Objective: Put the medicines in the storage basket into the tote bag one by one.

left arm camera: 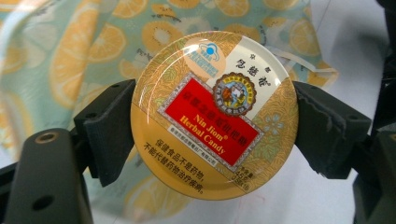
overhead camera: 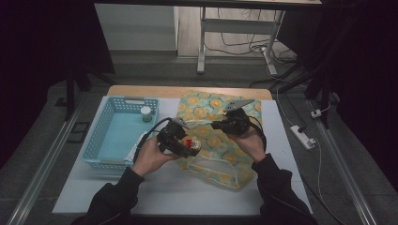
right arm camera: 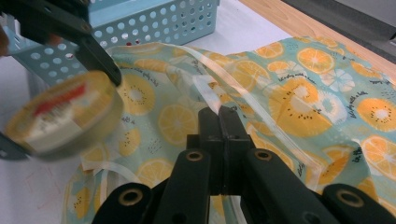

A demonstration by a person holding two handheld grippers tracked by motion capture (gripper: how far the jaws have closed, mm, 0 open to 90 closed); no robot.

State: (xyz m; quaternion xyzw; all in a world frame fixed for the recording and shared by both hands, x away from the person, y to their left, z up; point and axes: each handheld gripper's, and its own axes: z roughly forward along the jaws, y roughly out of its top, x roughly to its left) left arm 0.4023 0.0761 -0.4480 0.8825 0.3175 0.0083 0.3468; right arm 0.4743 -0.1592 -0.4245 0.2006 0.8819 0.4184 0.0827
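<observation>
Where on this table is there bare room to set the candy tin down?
Bare white table runs along the near edge, between the basket and the fruit-print bag, and beside the bag's right side. The basket floor is mostly free apart from a small jar. The middle is crowded: left gripper with candy tin, right gripper.

Round gold candy tin, over citrus-print bag.

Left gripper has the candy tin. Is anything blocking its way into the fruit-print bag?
Nothing solid. The candy tin, clamped in the left gripper, hangs just beside the bag. The right gripper pinches the bag's rim, but whether the mouth gapes wide enough cannot be told.
</observation>
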